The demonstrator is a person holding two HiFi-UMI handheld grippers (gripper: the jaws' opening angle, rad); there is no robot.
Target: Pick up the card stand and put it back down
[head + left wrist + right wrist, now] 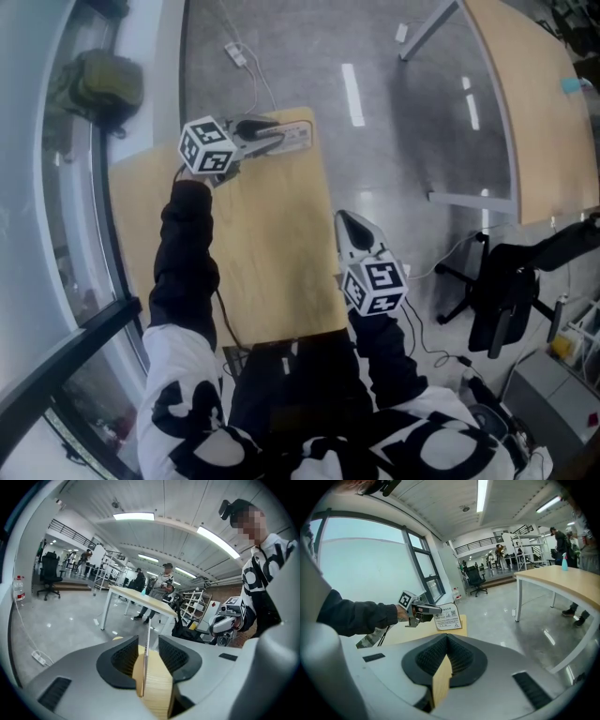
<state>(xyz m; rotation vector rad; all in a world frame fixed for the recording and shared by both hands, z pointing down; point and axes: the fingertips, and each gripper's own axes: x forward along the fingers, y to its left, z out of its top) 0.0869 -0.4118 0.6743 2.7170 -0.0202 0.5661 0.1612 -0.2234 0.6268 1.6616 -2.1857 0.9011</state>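
Observation:
The card stand [298, 138] is a clear upright sheet that holds a white printed card, at the far corner of the small wooden table [272, 262]. My left gripper [274, 134] reaches it from the left. In the left gripper view the card stand [148, 634] shows edge-on between the jaws of my left gripper [149, 654], with a gap on each side, so the pads do not press it. From the right gripper view the card stand [447, 616] faces me, with the left gripper [423, 610] at its top. My right gripper [349, 225] hovers over the table's right edge, jaws shut [447, 641] and empty.
A green backpack [98, 84] lies by the window wall at left. A big curved table [534, 103] stands at the right, with a black office chair [506, 291] below it. A cable with a plug [236, 53] lies on the grey floor beyond the small table.

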